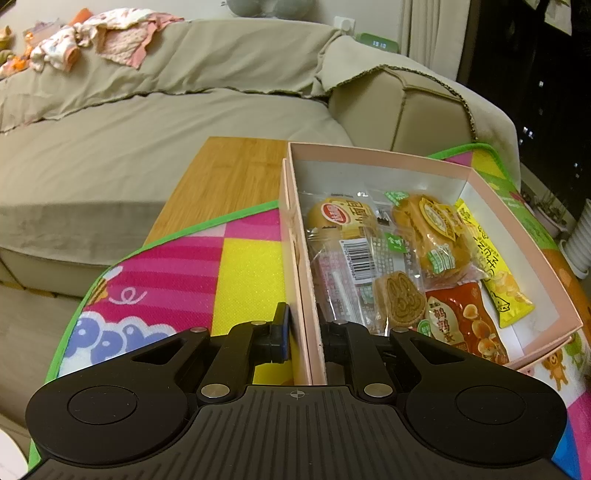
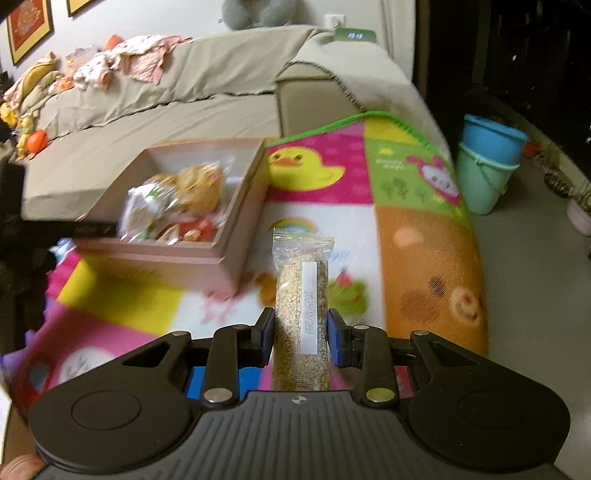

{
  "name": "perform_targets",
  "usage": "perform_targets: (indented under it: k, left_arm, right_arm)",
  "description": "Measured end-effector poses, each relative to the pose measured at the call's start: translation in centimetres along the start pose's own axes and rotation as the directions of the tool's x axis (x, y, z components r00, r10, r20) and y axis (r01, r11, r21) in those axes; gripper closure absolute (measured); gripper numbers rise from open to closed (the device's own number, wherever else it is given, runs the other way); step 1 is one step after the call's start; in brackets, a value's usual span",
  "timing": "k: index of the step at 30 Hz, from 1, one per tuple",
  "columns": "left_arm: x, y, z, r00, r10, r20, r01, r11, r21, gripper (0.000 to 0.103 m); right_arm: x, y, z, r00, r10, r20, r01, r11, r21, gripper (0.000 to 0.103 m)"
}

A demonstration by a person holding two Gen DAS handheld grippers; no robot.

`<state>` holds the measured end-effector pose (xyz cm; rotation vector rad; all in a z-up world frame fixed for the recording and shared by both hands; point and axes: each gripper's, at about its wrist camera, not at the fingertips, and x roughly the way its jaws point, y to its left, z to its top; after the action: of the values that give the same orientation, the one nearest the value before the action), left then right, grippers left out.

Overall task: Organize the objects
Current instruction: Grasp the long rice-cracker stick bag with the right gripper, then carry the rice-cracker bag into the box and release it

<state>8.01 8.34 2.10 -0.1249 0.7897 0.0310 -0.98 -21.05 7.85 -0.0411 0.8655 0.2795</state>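
The left gripper is pinching the near wall of the pink box, its jaws closed on the cardboard, 1 finger outside and 1 inside. The box is sitting on a colourful play mat that is covering a wooden tabletop. Inside the box, packaged snacks are lying in a heap: 2 wrapped cakes, a rabbit-stamped biscuit, a red packet and a yellow packet leaning along the far-right wall.

The right gripper is holding a clear bag of grain with a white date label, its jaws partly closed and pressing on both sides of the bag's lower half. The bag is pointing away from the camera over the mat, just right of the box and apart from it. The right view is blurred.

A beige sofa is standing behind the tabletop, with clothes lying on its back. 2 stacked buckets are standing on the floor to the right.
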Motion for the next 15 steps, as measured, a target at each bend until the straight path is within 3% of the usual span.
perform_targets:
  k: [6,15]
  left_arm:
    - [0.0,-0.1,0.0,1.0,0.001,0.0,-0.001,1.0,0.001,0.09]
    - [0.0,-0.1,0.0,1.0,-0.001,-0.002,0.001,1.0,0.003,0.09]
  right_arm:
    - [-2.0,2.8,0.3,0.996,0.075,0.042,-0.073,0.996,-0.047,0.074]
    - [-2.8,6.6,6.3,0.957,0.184,0.223,-0.167,0.982,-0.092,0.074]
